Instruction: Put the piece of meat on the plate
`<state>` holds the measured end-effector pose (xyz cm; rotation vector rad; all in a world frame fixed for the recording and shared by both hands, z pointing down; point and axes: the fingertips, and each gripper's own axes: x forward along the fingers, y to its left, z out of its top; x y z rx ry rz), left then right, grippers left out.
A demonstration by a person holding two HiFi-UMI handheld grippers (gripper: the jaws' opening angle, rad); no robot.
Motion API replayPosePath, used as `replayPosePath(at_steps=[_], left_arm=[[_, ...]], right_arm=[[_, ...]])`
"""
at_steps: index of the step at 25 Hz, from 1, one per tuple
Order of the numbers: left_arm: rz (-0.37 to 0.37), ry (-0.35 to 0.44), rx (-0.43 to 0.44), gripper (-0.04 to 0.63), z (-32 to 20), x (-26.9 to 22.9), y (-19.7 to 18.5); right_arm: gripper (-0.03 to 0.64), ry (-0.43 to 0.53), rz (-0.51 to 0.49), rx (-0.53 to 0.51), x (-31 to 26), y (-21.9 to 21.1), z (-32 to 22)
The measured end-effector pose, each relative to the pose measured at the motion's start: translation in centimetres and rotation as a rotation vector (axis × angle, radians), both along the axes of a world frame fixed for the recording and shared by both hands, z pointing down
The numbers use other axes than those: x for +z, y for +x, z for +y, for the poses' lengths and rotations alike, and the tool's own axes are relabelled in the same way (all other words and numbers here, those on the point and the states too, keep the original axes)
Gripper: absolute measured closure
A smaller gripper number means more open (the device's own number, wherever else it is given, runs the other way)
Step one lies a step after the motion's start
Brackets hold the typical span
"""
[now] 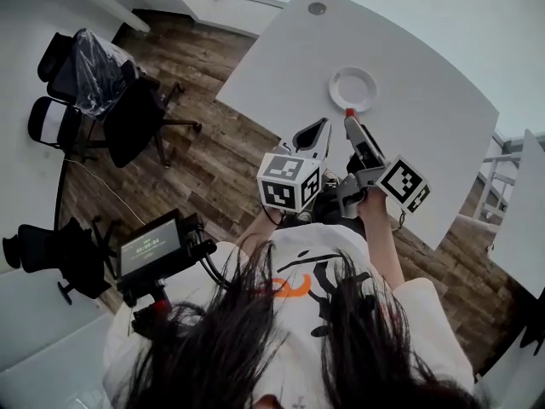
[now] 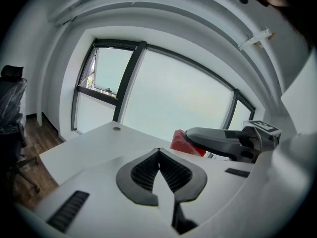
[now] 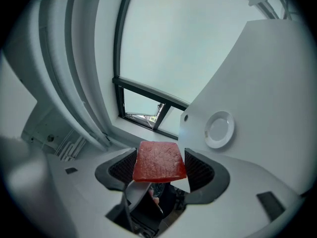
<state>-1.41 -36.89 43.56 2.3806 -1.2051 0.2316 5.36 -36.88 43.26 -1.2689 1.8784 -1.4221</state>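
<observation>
A flat red piece of meat (image 3: 159, 161) is clamped between the jaws of my right gripper (image 3: 159, 168), held up in the air over the table. In the head view the right gripper (image 1: 349, 114) points toward a round white plate (image 1: 353, 89) that lies just beyond its tip; the meat (image 1: 348, 112) shows only as a small red spot. The plate (image 3: 219, 129) looks bare in the right gripper view. My left gripper (image 1: 323, 123) is shut with nothing in it, just left of the right one. From the left gripper (image 2: 159, 152) view the meat (image 2: 186, 143) sits to the right.
The white table (image 1: 426, 118) has a round cable hole (image 1: 317, 8) near its far corner. Black office chairs (image 1: 94, 92) stand on the wooden floor to the left. A monitor on a stand (image 1: 152, 247) is close by at the lower left.
</observation>
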Motion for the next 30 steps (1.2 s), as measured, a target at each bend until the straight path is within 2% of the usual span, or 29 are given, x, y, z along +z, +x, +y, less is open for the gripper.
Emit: replayPosePath(at_steps=[5,17,22,30], left_arm=[[-0.007,-0.041,-0.006,0.589,-5.5,1.4,1.7],[-0.073,-0.117,0.031,0.589,-9.8,5.9,4.4],[-0.090,-0.140,0.019,0.589,-13.2,8.7,4.4],[-0.124,-0.132,0.007,0.589,-15.6,10.3,4.8]], right_arm=[[0.307,-0.037,-0.005,0.000,1.4,2.0,-5.6],[0.307,-0.166,0.024,0.028,8.3,5.2,-10.6],[0.307,-0.219,0.089,0.015,13.0,5.6,-14.0],[0.307,-0.273,0.201,-0.026,16.2,5.6,-15.8]])
